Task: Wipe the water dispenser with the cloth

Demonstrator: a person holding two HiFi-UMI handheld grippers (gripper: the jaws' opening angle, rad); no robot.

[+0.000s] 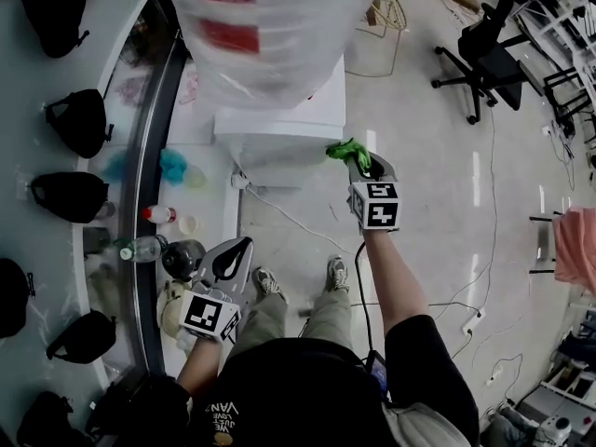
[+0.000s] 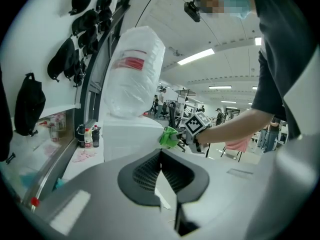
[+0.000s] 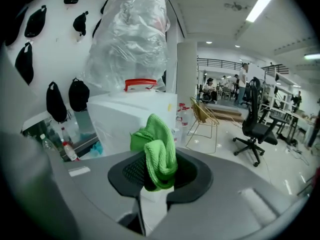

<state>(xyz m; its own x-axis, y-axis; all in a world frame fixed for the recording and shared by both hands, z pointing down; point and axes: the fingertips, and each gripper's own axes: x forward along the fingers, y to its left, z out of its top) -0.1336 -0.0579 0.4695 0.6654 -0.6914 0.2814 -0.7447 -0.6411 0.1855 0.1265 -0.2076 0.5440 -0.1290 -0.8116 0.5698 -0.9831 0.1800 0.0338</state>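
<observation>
At the front corner of the dispenser (image 1: 279,128), seen from the head view, the right gripper (image 1: 361,164) holds one green cloth (image 1: 346,150) up to the white casing. The cloth is at the edge, touching or just short of it; the view does not settle which. One plastic-wrapped bottle (image 1: 265,35) sits on top of the unit. The left gripper (image 1: 240,247) hangs low near the person's knee, well apart from the work, probably because this wipe needs only one hand. About six black bags (image 1: 79,119) line the wall behind the counter (image 1: 209,156).

Through the left gripper view, that gripper's jaws are pressed together with nothing between them. Past them, the cloth (image 2: 169,136) shows at the dispenser's (image 2: 125,139) side, carried on an outstretched arm. Two bottles (image 2: 87,137) stand on the counter.

Along the right gripper view, the jaws are clamped on the cloth (image 3: 157,156), its folded wad bulging past the tips. That hold likely lets fabric, not plastic, meet the casing. The dispenser (image 3: 130,119) stands just ahead, and one office chair (image 3: 255,129) sits off to the right.

The count – two grippers, one cloth, one dispenser, one bottle on it.
</observation>
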